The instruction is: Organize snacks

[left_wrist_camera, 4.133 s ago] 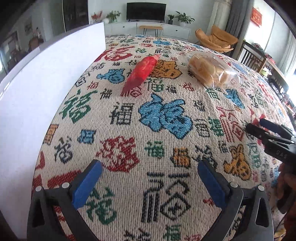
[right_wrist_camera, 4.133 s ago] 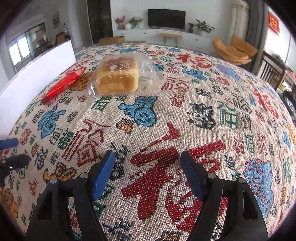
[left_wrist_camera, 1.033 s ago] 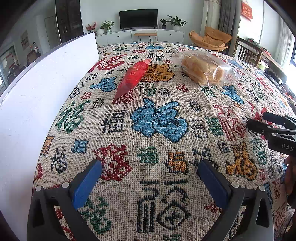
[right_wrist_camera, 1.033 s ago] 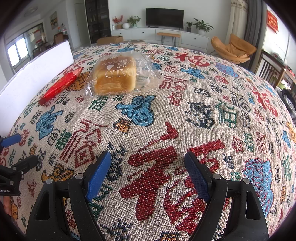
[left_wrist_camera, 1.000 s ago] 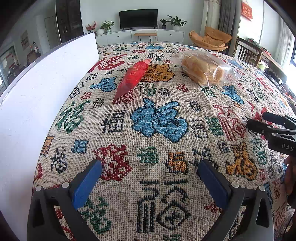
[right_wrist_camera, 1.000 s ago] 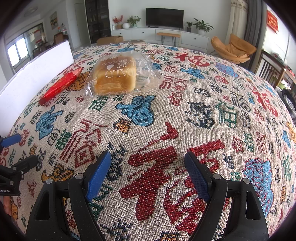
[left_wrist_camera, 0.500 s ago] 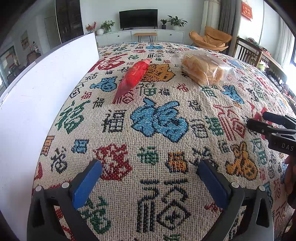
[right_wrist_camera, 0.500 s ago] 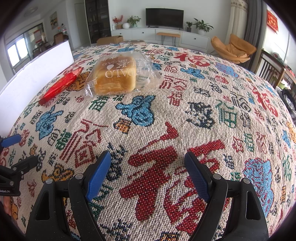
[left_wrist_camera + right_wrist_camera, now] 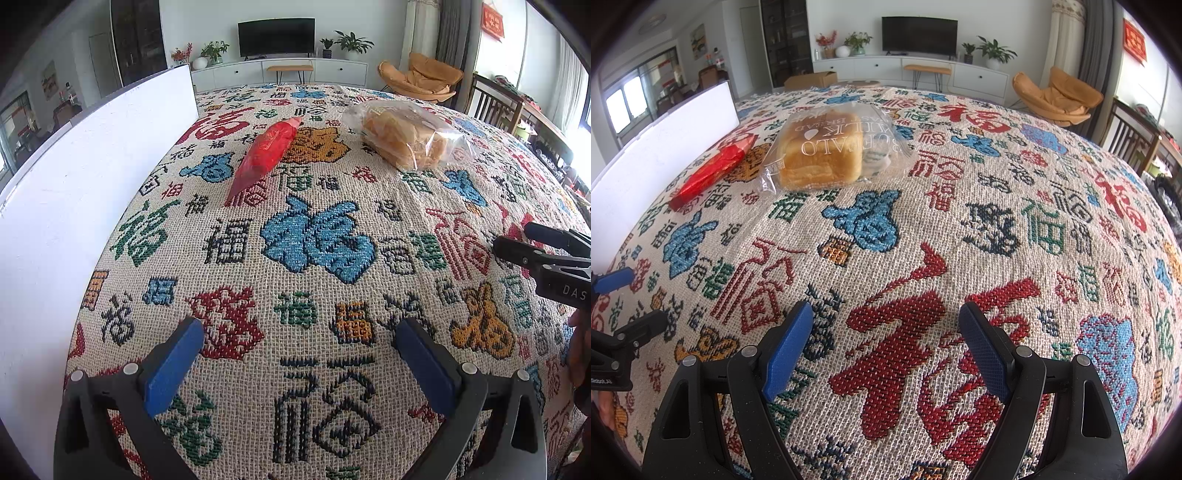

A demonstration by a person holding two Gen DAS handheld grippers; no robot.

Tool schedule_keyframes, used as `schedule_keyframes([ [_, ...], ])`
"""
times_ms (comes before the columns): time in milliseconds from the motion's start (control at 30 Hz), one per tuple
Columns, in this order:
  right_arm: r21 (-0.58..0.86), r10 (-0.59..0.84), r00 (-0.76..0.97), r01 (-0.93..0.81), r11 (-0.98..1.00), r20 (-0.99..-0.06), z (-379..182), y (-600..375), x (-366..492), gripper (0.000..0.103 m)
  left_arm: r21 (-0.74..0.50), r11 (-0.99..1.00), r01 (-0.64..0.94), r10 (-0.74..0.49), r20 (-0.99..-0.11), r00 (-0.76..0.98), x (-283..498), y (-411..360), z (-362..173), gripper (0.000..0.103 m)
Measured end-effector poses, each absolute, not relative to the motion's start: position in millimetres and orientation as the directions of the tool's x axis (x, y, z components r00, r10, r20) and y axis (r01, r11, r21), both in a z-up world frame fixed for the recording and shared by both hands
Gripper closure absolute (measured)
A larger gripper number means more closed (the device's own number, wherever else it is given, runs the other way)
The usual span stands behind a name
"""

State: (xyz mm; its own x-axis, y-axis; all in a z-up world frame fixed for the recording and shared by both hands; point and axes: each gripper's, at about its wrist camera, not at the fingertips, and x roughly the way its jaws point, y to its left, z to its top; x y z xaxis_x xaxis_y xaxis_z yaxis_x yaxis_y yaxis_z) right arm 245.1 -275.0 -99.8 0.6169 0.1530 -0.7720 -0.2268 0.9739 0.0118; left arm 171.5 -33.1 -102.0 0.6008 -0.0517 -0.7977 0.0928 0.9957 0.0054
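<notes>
On the patterned table (image 9: 314, 258), the red snack packet (image 9: 267, 155) and bagged bread (image 9: 820, 155) lie side by side, well ahead of the 2 empty tongs. Left tongs (image 9: 299, 354) and right tongs (image 9: 886, 336) both stand apart; no grasp has begun, so next likely comes a reach forward to 1 snack.

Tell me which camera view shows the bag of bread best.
The right wrist view: the bag of bread sits nearer, its loaf end and the print on the clear wrapper visible. The left wrist view shows the same bag farther off, from its side, print unreadable.
</notes>
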Motion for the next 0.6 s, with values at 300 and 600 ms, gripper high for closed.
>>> schedule_keyframes([
  [300, 0.012, 0.153, 0.617, -0.227, 0.974, -0.772, -99.7, -274.8, 245.0, 0.019, -0.116, 0.986, 0.121, -0.164, -0.813, 0.559, 174.2, -7.9, -86.7, 0.000],
  [600, 0.013, 0.154, 0.617, -0.227, 0.974, -0.772, -99.8, -274.9, 244.9, 0.019, -0.141, 0.985, 0.102, -0.174, -0.837, 0.519, 288.7, 7.9, -45.9, 0.001],
])
